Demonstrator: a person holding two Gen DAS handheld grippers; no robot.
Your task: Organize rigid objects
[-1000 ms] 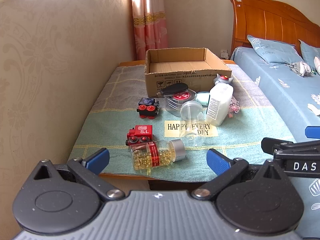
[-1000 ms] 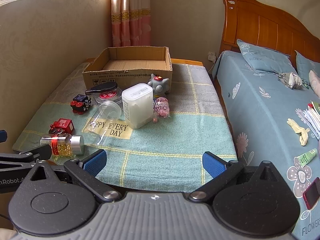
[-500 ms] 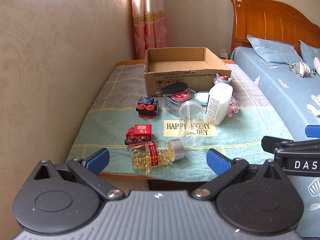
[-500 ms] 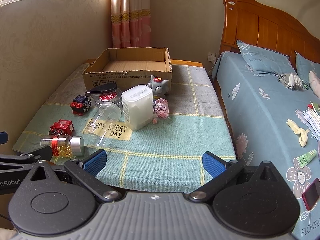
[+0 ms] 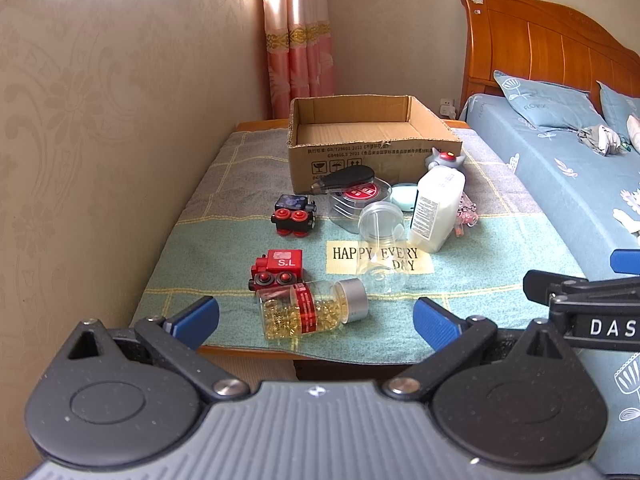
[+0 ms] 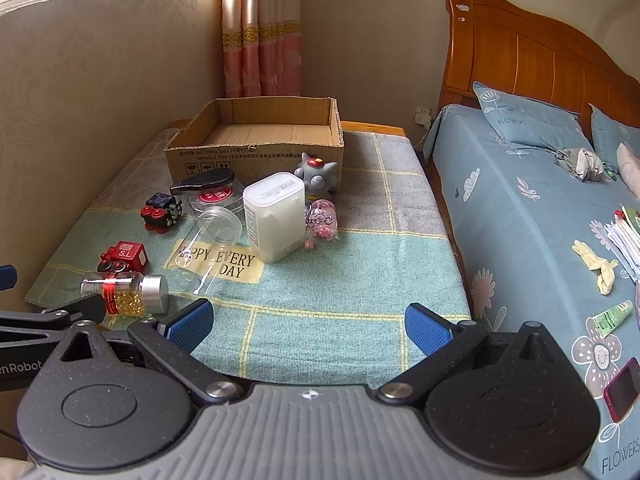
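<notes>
Beside a blue-sheeted bed (image 6: pixel 520 208), a counter (image 5: pixel 480 280) covered by a green and grey checked cloth carries a scatter of small things in front of an open cardboard box (image 5: pixel 372 136) at its far end. Nearest the front edge, a pill bottle (image 5: pixel 312 312) of yellow capsules lies on its side, its long axis running across the counter, silver cap toward the right. Just behind it sits a red toy train (image 5: pixel 278 270), and farther back a black toy car (image 5: pixel 294 216). A clear plastic jar (image 5: pixel 380 248) lies tipped over, its open mouth toward the box and its base toward the front edge. A white container (image 6: pixel 276 216) stands upright right of it, with a grey figurine (image 6: pixel 318 172) behind. Both the left gripper (image 5: pixel 316 318) and the right gripper (image 6: pixel 308 322) hang short of the counter's front edge, fingers spread wide and holding nothing.
</notes>
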